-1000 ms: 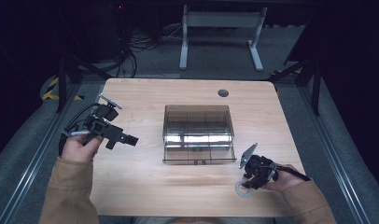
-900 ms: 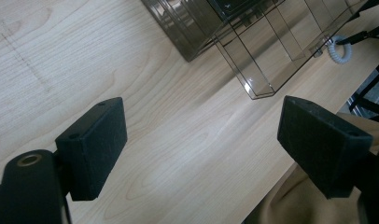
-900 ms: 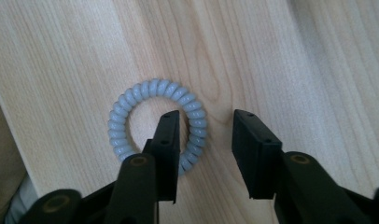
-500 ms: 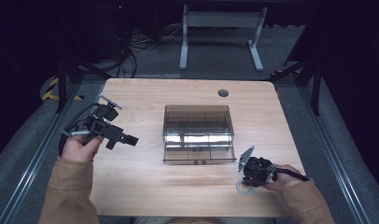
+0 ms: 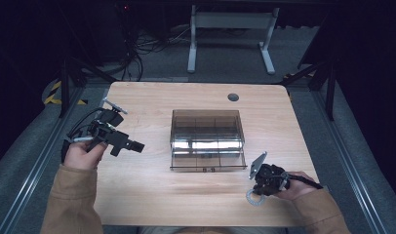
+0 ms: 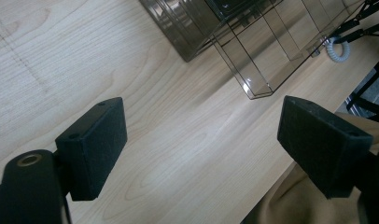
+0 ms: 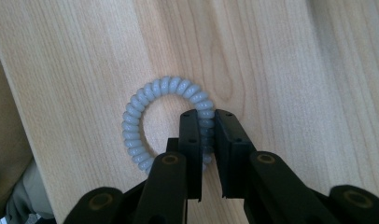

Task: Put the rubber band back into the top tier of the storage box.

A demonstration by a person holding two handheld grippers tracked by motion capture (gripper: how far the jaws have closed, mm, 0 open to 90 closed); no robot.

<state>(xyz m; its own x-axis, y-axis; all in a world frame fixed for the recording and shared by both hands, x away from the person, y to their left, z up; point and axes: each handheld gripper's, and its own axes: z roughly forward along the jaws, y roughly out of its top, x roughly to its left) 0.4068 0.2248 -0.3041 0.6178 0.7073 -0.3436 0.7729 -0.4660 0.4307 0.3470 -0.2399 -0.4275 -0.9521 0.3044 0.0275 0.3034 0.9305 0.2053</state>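
Note:
A pale blue spiral hair tie (image 7: 131,126) lies flat on the wooden table near its front right edge (image 5: 253,199). My right gripper (image 7: 207,116) points down at it, and its jaws have just been closing. They now pinch the ring's right side between the pads. That gripper (image 5: 258,193) sits in a hand in the high view. My left gripper (image 5: 135,145) hovers over the table's left side, open wide with nothing between its jaws (image 6: 201,112). A smoky clear plastic drawer box (image 5: 207,139) stands mid-table, its drawer pulled out toward me (image 6: 253,42).
The table (image 5: 152,97) has a round cable hole (image 5: 233,97) at the back. A tan sleeve (image 6: 299,200) lies below the left gripper. Beyond the table stand a white desk frame (image 5: 230,29) and dark floor with cables.
The right gripper's jaws have closed on the hair tie. Both hands have stayed in place.

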